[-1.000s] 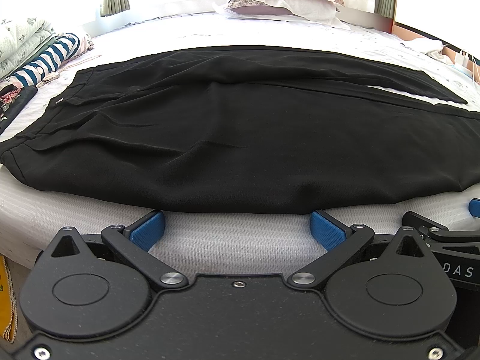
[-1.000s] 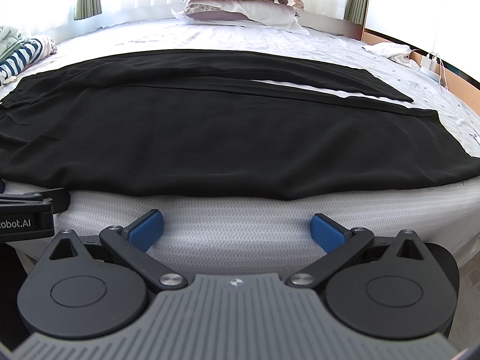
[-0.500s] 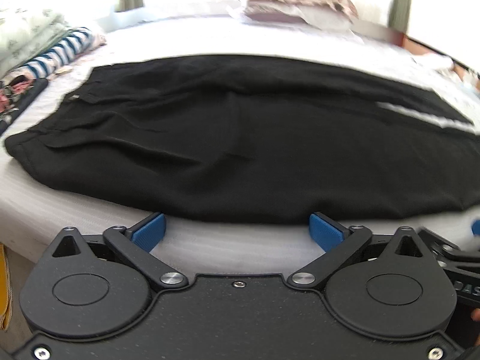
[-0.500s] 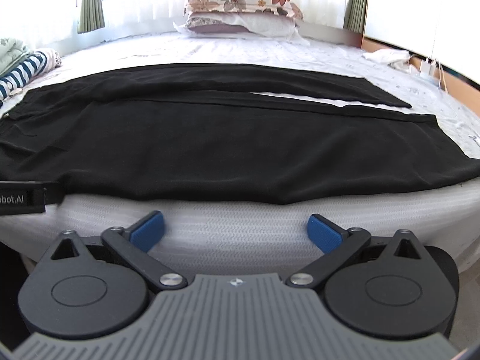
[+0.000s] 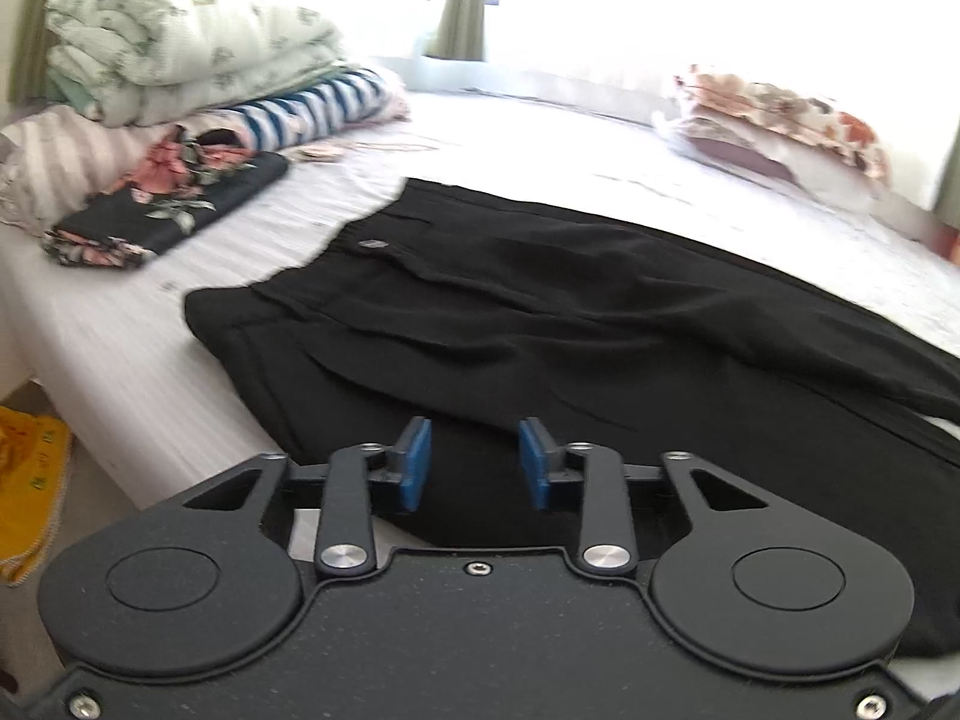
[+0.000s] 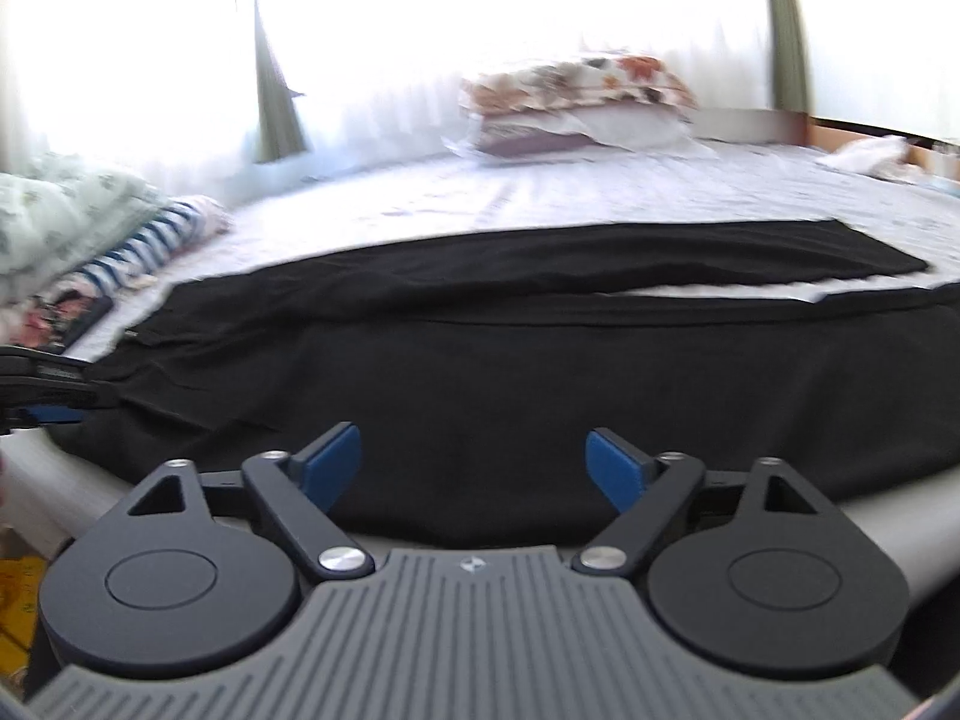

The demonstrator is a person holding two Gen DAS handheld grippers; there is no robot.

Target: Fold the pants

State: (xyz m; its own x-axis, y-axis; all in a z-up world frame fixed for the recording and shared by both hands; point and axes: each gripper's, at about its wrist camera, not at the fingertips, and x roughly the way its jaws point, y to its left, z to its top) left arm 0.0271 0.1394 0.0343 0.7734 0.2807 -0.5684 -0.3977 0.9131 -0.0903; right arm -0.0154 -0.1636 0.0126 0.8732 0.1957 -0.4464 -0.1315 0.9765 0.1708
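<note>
Pants point(image 5: 600, 312) flat, left gripper point(image 5: 474, 463) closing over near edge, right gripper point(image 6: 474, 468) wide, closing.

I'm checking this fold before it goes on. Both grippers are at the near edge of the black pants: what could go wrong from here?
The left gripper is closing with pants cloth between its jaws while the right gripper is still much wider, so one side may lift first and skew the fold. The cloth is creased near the waistband; those wrinkles could get folded in.
</note>
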